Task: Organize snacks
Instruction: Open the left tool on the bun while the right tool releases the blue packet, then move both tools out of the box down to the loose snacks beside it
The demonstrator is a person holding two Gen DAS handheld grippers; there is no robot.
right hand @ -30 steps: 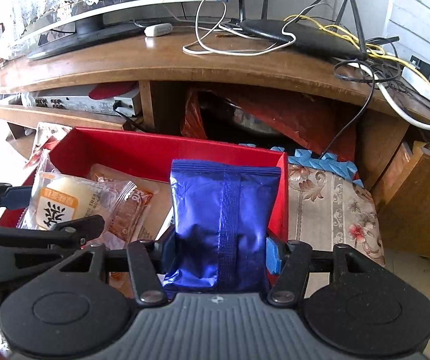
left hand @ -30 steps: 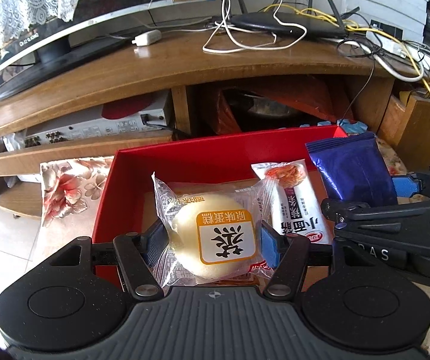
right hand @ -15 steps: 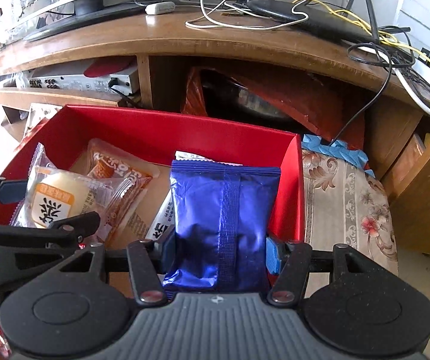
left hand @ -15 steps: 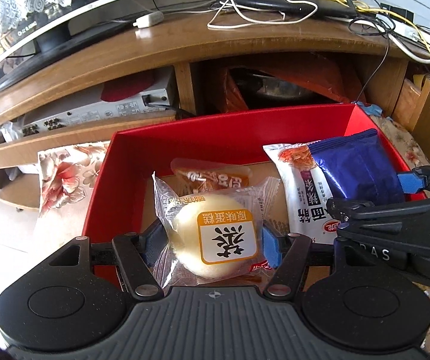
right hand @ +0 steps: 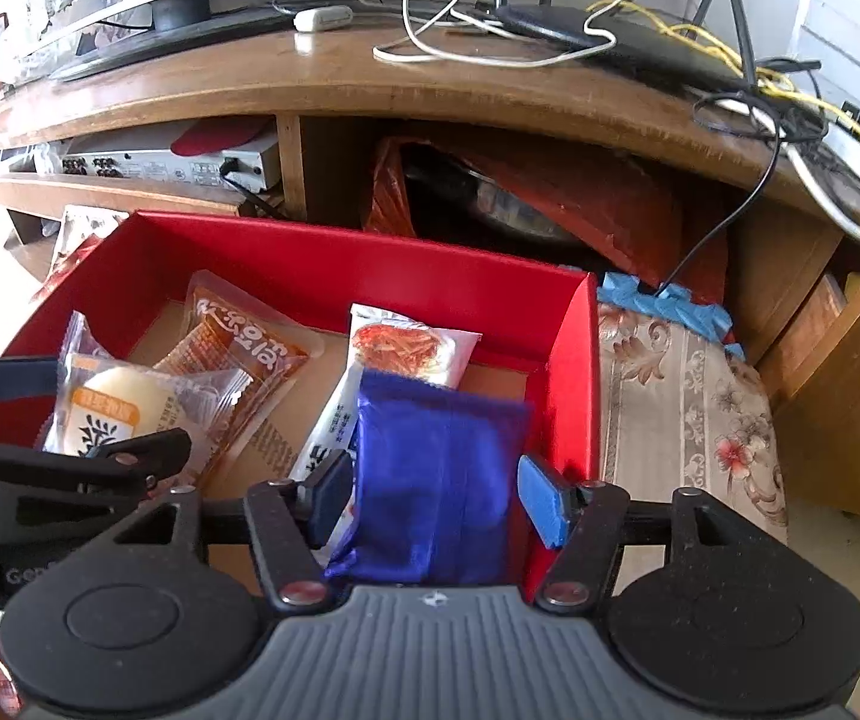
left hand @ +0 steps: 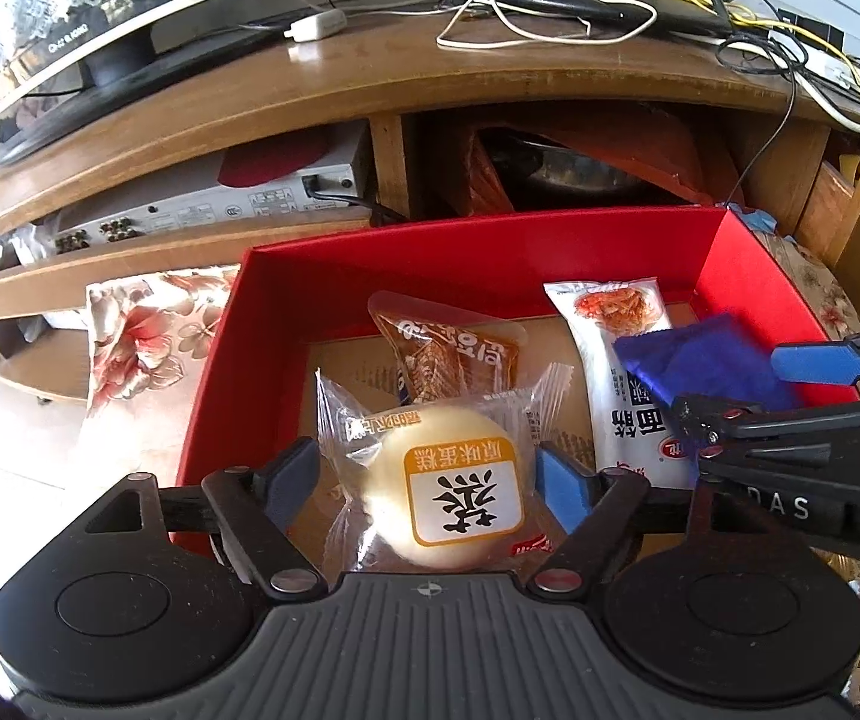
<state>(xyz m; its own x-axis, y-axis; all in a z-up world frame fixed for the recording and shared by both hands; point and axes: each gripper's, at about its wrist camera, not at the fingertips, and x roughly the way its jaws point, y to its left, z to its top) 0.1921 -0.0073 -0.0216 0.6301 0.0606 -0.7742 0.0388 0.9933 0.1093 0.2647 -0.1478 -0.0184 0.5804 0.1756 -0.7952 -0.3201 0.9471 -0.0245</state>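
Note:
An open red box [left hand: 490,228] stands below both grippers. My left gripper [left hand: 427,480] has its jaws opening. A round cake in a clear wrapper with an orange label [left hand: 448,480] lies between its pads, and they stand off its sides. My right gripper [right hand: 435,501] is also opening over the box's right end, and a blurred blue packet [right hand: 436,480] sits loose between its pads. A brown snack packet [left hand: 448,348] and a white noodle-snack packet [left hand: 616,324] lie on the box floor. The blue packet partly covers the white one.
A wooden TV stand [right hand: 490,84] rises just behind the box, with a router and tangled cables [right hand: 580,30] on top. A silver device [left hand: 202,210] sits on its shelf. The box rests on a floral cloth [right hand: 682,390] that shows on both sides of it.
Both grippers' pads have spread away from their packets. The cake and the blue packet have sunk lower into the box. More of the brown and white packets shows.

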